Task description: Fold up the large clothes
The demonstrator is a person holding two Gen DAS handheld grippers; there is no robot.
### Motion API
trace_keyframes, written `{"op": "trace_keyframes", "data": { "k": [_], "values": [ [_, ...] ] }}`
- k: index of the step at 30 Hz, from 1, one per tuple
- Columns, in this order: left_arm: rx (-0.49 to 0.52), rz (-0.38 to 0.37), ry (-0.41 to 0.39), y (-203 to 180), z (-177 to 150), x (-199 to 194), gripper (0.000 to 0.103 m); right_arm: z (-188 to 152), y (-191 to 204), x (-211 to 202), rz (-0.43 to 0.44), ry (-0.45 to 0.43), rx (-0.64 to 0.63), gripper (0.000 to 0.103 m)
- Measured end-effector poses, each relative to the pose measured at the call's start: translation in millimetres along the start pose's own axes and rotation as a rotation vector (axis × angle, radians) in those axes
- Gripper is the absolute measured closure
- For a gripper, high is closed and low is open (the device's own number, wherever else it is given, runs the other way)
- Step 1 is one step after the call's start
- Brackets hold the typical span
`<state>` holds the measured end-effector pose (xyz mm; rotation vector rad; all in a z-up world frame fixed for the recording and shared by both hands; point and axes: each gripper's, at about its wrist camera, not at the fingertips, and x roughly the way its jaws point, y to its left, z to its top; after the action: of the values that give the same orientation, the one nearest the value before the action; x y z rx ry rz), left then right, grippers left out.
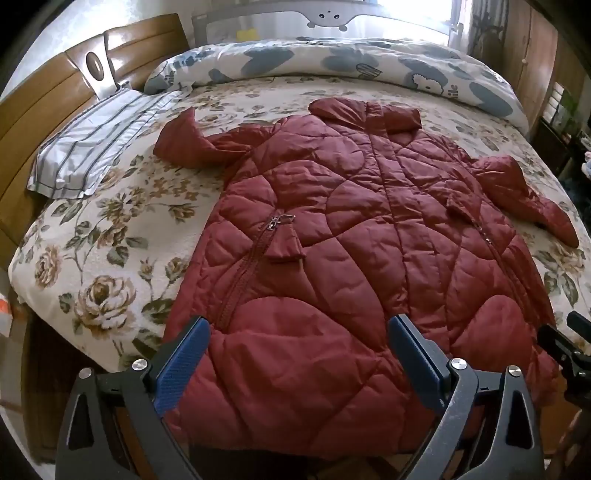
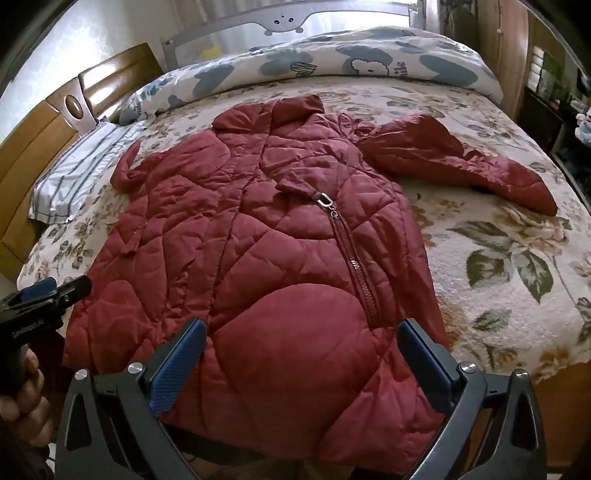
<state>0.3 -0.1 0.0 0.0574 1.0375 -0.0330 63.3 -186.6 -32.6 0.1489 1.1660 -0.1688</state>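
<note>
A dark red quilted jacket point(image 1: 343, 229) lies spread front up on the bed, collar toward the far side, hem at the near edge. It also shows in the right wrist view point(image 2: 280, 251). One sleeve point(image 1: 184, 142) bends at the left, the other sleeve point(image 2: 461, 155) lies out to the right. My left gripper point(image 1: 299, 332) is open and empty above the hem's left part. My right gripper point(image 2: 303, 336) is open and empty above the hem's right part, near a pocket zipper point(image 2: 351, 258). Neither gripper holds the jacket.
The bed has a floral cover point(image 1: 107, 258). A striped pillow point(image 1: 96, 144) lies at the left by the wooden headboard point(image 1: 44, 99). A rolled blue-patterned duvet point(image 1: 332, 62) lies along the far side. A bed rail point(image 2: 288, 22) stands behind it.
</note>
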Motion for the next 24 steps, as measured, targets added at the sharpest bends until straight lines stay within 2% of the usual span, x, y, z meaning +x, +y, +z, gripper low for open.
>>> {"op": "trace_keyframes", "data": {
  "k": [24],
  "values": [
    [0.003,-0.004,-0.007,-3.0,5.8,5.6,0.005,8.9,1.4,2.7,0.035,-0.004,0.002,0.000]
  ]
}}
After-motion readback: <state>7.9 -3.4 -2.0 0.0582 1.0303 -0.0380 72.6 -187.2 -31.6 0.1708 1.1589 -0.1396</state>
